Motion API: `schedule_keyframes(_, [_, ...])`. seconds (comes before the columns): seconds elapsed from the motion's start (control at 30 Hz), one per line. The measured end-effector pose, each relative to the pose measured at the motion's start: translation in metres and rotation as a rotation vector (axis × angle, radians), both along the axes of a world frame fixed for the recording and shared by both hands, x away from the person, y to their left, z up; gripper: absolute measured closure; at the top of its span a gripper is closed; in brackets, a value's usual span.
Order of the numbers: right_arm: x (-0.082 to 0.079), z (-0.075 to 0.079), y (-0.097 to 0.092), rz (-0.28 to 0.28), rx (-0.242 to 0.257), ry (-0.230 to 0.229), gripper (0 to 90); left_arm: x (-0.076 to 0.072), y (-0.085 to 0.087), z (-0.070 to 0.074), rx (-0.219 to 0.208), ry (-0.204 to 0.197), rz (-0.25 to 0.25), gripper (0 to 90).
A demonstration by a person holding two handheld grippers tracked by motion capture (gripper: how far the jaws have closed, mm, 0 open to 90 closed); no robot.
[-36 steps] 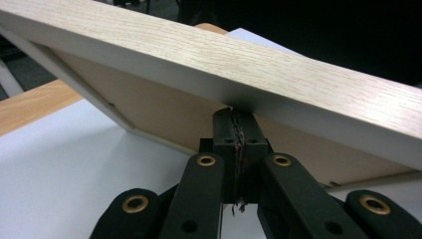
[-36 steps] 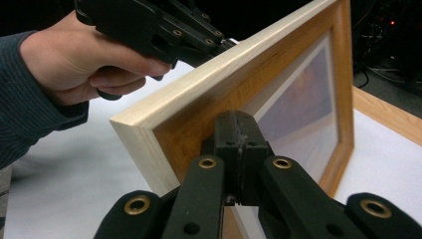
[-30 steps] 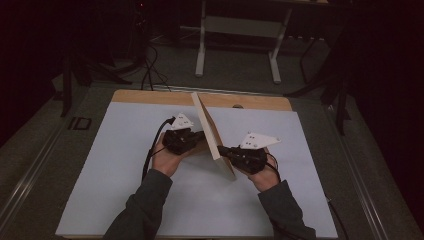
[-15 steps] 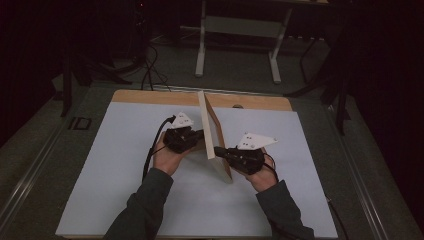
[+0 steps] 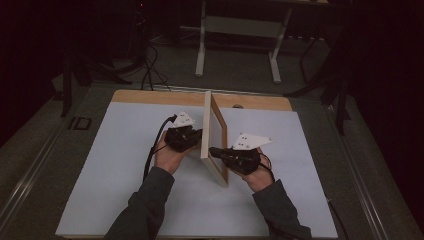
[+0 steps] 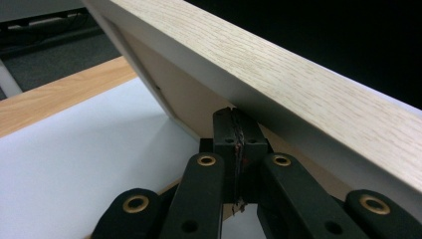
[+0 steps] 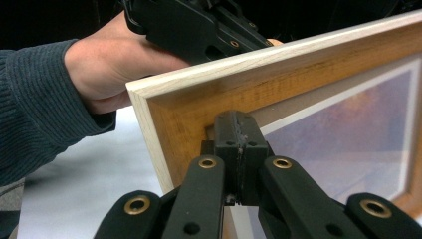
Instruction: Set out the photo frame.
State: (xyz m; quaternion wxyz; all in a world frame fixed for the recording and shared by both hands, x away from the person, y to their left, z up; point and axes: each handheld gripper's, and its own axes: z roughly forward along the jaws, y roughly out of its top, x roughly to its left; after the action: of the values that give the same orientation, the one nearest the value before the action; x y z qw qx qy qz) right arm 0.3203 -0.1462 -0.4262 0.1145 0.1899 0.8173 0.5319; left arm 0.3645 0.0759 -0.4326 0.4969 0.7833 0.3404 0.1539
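A light wooden picture frame point(image 5: 212, 131) stands on its long edge in the middle of the white mat point(image 5: 110, 170), nearly upright and seen edge-on. My left gripper point(image 5: 198, 137) is shut, its closed tips against the frame's back just under the top rail point(image 6: 278, 74); in the left gripper view, the left gripper point(image 6: 234, 119) holds nothing. My right gripper point(image 5: 215, 151) is shut too, tips touching the front of the frame point(image 7: 308, 69) near its corner; in the right gripper view, the right gripper point(image 7: 237, 124) is empty. The left hand point(image 7: 109, 64) shows behind the frame.
The white mat covers most of a wooden table whose bare strip point(image 5: 150, 96) runs along the far edge. Beyond it stand the metal legs of another table point(image 5: 200, 55) and floor cables point(image 5: 150, 72). A small dark item point(image 5: 80, 123) lies left of the mat.
The frame has swung from leaning, with its broad face showing, to standing nearly upright and edge-on. Both hands kept against it, and the right one shifted slightly.
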Motion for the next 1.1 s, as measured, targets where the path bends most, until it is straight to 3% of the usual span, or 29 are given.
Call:
schedule_keyframes(0.23, [0.0, -0.001, 0.006, 0.012, 0.002, 0.002, 89.8, 0.003, -0.002, -0.002, -0.032, 0.001, -0.011, 90.0])
schedule_keyframes(1.1, [0.006, -0.005, 0.017, -0.015, -0.003, 0.011, 89.8, 0.013, 0.008, -0.006, -0.081, 0.016, -0.058, 90.0])
